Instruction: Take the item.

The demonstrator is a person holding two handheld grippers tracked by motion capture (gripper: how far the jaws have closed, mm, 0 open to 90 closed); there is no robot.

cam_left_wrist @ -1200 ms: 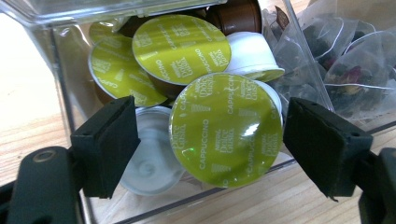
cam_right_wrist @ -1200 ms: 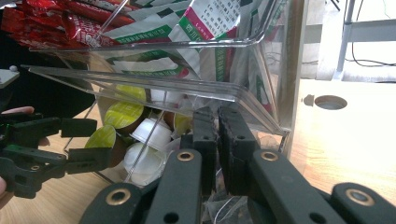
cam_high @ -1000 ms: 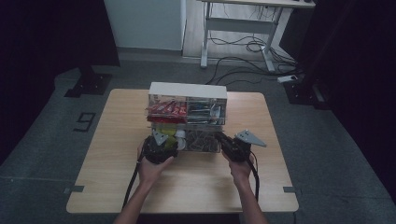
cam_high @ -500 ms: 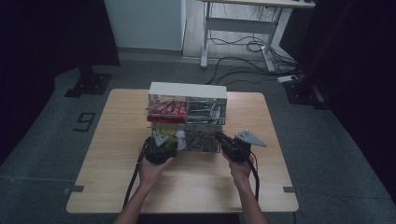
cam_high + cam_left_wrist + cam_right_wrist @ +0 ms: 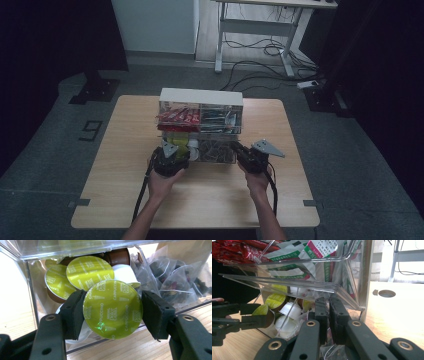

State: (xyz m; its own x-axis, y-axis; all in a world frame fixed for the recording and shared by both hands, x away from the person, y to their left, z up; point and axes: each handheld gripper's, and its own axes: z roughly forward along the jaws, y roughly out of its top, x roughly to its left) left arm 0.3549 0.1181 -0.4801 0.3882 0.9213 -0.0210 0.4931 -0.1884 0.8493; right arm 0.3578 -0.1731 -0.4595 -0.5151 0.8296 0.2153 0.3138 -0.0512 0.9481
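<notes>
We count at least four green-lidded capsules; one cappuccino capsule (image 5: 112, 309) is clamped in the left gripper (image 5: 112, 312) at the clear organizer's (image 5: 200, 107) lower left bin, foil lid facing camera, axis along the jaws. Right gripper (image 5: 329, 317) nearly closed, contents unclear, forearms level

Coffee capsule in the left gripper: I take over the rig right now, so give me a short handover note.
Left gripper: shut on the green-lidded capsule, at the open front of the clear organizer, lower left bin.
Right gripper: jaws together, holding nothing I can make out, at the tea bag bin.
Done: capsule gripped.
Left: whichever way it is headed, it has not cleared the bin's front; more capsules lie behind.
</notes>
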